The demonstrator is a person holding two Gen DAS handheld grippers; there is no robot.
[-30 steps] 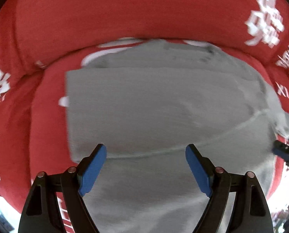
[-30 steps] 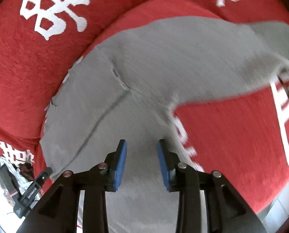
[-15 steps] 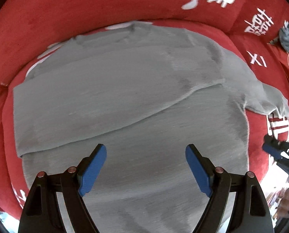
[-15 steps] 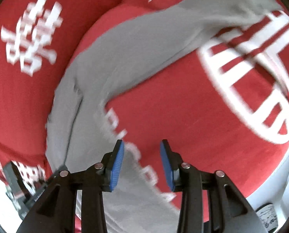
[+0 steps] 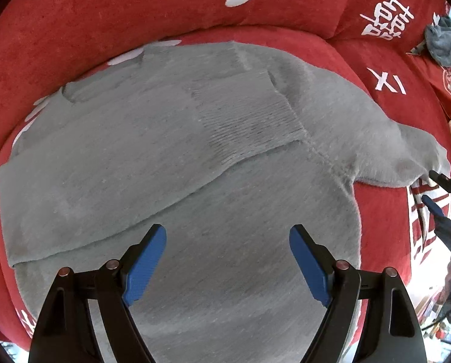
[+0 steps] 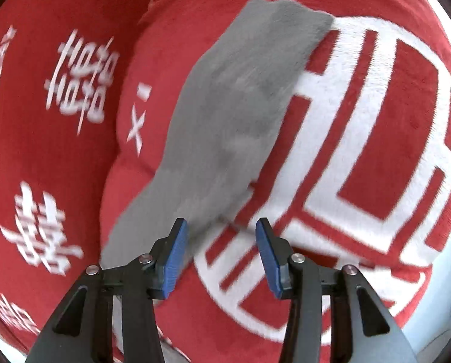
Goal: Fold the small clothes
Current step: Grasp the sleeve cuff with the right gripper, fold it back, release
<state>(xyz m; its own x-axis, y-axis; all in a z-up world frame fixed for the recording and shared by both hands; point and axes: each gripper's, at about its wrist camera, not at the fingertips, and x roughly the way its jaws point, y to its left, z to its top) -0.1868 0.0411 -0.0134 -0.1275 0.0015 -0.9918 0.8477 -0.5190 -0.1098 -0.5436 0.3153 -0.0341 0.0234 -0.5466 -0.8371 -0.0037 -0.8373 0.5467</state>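
The soft grey knitted sweater lies flat on the red plush sofa cover, one sleeve folded across its body. It should handle light and limp; take hold at the unfolded sleeve's cuff.

The left gripper hangs wide and empty above the body. The right gripper, jaws just opening and empty, hovers at that sleeve's near edge.

Bright, even light — fisheye-bent edges, right view motion-blurred.
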